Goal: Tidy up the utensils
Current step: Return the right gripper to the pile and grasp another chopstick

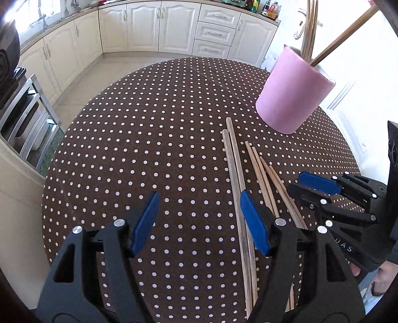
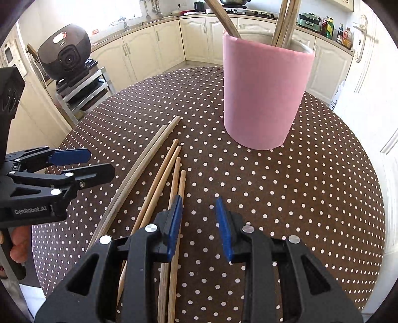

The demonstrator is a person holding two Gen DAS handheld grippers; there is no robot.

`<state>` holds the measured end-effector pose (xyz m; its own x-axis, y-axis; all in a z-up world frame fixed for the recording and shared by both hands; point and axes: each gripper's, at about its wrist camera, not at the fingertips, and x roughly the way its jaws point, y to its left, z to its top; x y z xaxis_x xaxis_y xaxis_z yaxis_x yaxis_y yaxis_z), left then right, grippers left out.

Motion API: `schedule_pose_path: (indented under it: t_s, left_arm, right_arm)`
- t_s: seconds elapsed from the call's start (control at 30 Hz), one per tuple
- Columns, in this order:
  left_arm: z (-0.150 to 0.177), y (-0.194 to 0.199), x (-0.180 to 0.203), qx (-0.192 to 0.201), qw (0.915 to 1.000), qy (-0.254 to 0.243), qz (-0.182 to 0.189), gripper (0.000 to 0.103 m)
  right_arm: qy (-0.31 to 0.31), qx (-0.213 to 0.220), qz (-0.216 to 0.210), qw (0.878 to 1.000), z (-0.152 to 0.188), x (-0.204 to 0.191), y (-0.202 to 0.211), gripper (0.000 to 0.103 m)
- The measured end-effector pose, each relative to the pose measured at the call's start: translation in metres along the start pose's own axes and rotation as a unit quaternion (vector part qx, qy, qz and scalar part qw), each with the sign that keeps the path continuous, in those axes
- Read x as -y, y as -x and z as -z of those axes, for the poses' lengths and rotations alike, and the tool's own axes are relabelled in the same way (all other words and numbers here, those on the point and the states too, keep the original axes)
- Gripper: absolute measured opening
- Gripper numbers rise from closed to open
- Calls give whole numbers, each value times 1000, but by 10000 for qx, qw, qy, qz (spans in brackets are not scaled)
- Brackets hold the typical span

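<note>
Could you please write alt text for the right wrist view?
The right gripper, open and empty, hovers over six loose wooden chopsticks on a polka-dot table. Behind stands a pink holder with more chopsticks; the left gripper enters from the left.

On the round table covered with a brown white-dotted cloth [image 2: 298, 198], a pink cylindrical holder [image 2: 263, 94] is stood at the far side, with long wooden sticks [image 2: 286, 22] placed upright in it. Six wooden chopsticks [image 2: 159, 179] are laid flat before it, to its left.
</note>
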<state>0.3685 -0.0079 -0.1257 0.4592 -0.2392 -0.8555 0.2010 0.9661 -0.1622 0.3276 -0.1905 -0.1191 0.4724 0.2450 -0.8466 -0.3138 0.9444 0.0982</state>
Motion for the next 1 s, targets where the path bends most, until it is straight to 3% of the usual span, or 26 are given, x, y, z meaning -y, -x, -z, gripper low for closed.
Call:
schedule_pose_path:
  t_s: [0.17, 0.27, 0.47, 0.6, 0.83, 0.9, 0.93, 1.0]
  left_arm:
    - [-8, -8, 0, -23, 10000, 4, -36, 66]
    - [-13, -13, 2, -40, 9999, -29, -112, 66]
    - [-25, -26, 2, -121, 9998, 16, -151, 66]
    - [-33, -33, 3, -110, 9997, 31, -213, 66]
    - [-43, -44, 21, -120, 9988, -150, -446, 66]
    - [-42, -50, 33, -189, 9969, -341, -686, 66]
    - [-42, -51, 39, -156, 9957, -457, -790, 65]
    - [-44, -52, 44, -149, 9962, -464, -717, 52]
  right_arm:
    - [131, -140, -54, 9998, -5, -7, -4, 28]
    - [324, -212, 125, 9992, -7, -15, -6, 28]
    - [215, -274, 98, 9993, -9, -7, -7, 14]
    - [136, -269, -46, 9995, -8, -1, -8, 13]
    - [181, -292, -56, 9994, -9, 1, -8, 13]
    - [230, -316, -13, 9992, -12, -1, -9, 13]
    - [269, -328, 23, 9991, -13, -3, -10, 13]
    - [363, -347, 92, 9987, -14, -8, -10, 14]
